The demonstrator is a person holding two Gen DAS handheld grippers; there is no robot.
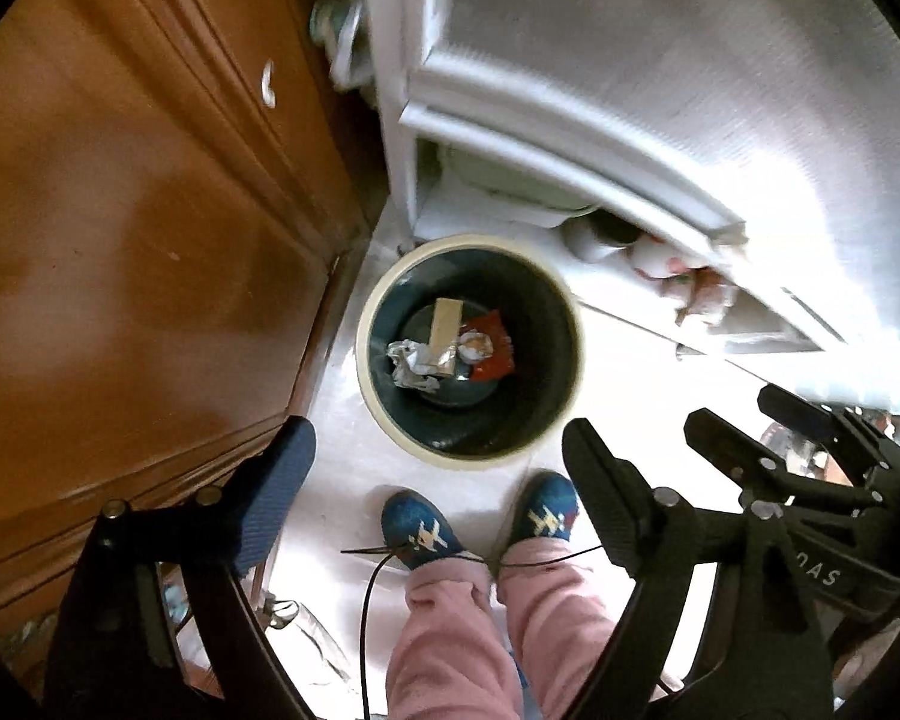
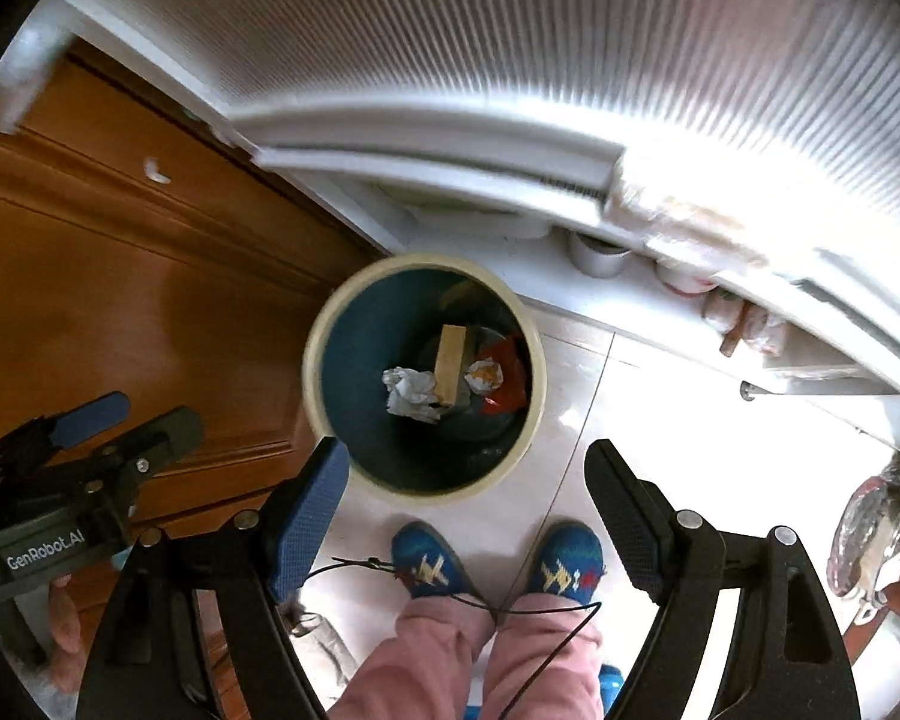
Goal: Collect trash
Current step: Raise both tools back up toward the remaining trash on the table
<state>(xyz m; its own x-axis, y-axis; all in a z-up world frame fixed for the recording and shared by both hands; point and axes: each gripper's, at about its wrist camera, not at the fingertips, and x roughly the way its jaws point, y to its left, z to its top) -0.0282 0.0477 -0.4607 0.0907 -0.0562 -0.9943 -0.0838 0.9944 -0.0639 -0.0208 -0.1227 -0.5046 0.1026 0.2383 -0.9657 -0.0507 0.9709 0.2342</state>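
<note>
Trash [image 1: 444, 348], crumpled foil, a tan card strip and a red wrapper, lay in the cream-rimmed bin [image 1: 384, 414] below both grippers; left gripper [image 1: 438, 468] and right gripper [image 2: 468, 480] gaped empty; only the right view showed a hand [image 2: 66, 624]

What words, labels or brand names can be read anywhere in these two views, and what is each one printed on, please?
"GenRobot.AI": white lettering on the body of the left gripper, seen in the right wrist view.
"SA", upside down and cut off by the picture's edge: white letters on the body of the right gripper, seen in the left wrist view.
Red wrapper in the bin: any print is too small and blurred to read.
</note>
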